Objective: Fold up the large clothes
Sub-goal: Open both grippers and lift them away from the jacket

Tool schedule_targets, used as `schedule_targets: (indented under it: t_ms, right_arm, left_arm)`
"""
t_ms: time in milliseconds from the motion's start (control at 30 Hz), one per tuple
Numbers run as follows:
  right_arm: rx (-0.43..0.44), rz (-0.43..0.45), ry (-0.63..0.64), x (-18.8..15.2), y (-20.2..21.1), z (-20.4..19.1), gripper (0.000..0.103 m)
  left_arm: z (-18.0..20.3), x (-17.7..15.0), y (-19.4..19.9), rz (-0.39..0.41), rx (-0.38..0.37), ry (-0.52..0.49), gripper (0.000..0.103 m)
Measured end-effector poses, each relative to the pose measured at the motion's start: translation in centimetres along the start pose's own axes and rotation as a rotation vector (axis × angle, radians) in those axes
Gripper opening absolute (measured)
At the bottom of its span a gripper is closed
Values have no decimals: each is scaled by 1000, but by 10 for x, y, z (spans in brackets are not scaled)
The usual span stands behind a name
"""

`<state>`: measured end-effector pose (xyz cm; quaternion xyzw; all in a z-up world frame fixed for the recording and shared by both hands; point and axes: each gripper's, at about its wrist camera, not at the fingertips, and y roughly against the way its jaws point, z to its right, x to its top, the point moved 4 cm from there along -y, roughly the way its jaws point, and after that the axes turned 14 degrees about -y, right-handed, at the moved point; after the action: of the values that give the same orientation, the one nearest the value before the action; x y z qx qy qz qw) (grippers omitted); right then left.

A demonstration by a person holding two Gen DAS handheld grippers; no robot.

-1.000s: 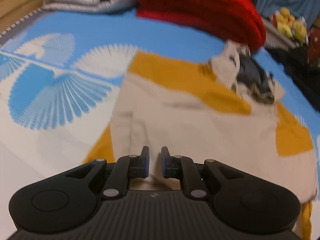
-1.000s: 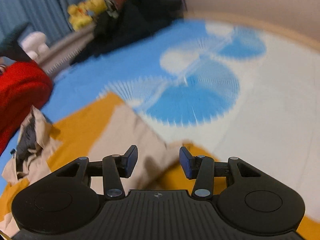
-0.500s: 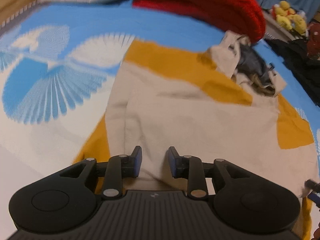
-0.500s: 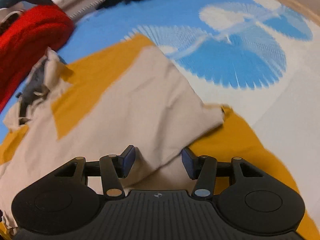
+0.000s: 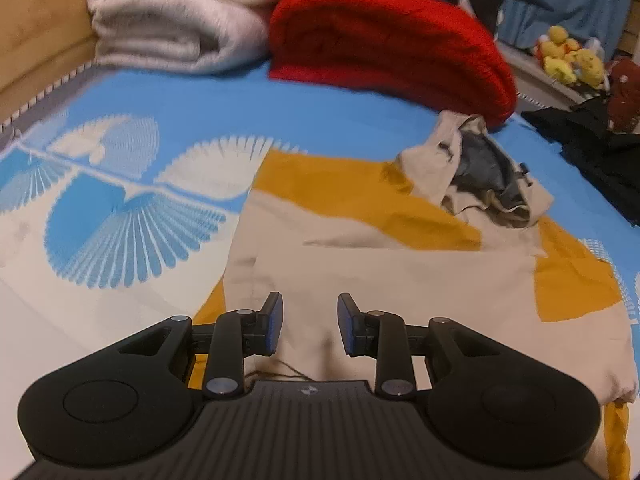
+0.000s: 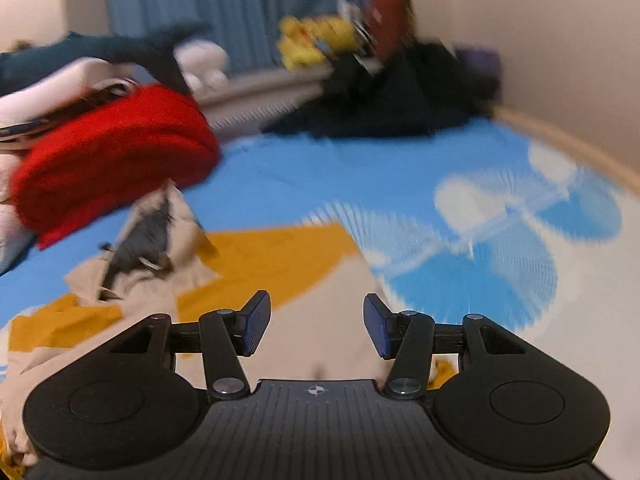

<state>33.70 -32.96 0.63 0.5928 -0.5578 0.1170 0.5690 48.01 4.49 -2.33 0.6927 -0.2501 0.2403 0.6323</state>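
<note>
A large beige and mustard-yellow garment (image 5: 384,272) lies spread on the blue and white patterned bed sheet (image 5: 120,208), its hood (image 5: 484,176) bunched at the far end. My left gripper (image 5: 309,322) is open and empty, just above the garment's near beige part. In the right wrist view the same garment (image 6: 320,332) lies under my right gripper (image 6: 316,324), which is open wide and empty. Its hood (image 6: 152,240) shows at the left. The right view is blurred.
A folded red blanket (image 5: 392,44) and a folded grey-white blanket (image 5: 180,28) lie at the bed's far end. Dark clothes (image 5: 592,160) are piled at the right by yellow plush toys (image 5: 568,60). A wall (image 6: 520,40) borders the bed on the right.
My left gripper has opened from nearly shut and let go of the cloth. My right gripper stayed open and lifted its view up from the garment's folded edge toward the far end.
</note>
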Motion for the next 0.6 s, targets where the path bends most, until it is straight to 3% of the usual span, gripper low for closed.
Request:
schedule_targets:
  t_ms: [200, 433, 600]
  right_arm:
    - [96, 14, 65, 2, 31, 1, 54]
    - [123, 17, 45, 9, 53, 13, 53]
    - [162, -19, 70, 14, 57, 20, 34]
  left_arm:
    - [22, 2, 28, 108, -12, -90, 33]
    - [51, -1, 43, 171, -53, -159, 28]
    - [68, 3, 49, 204, -59, -194, 22]
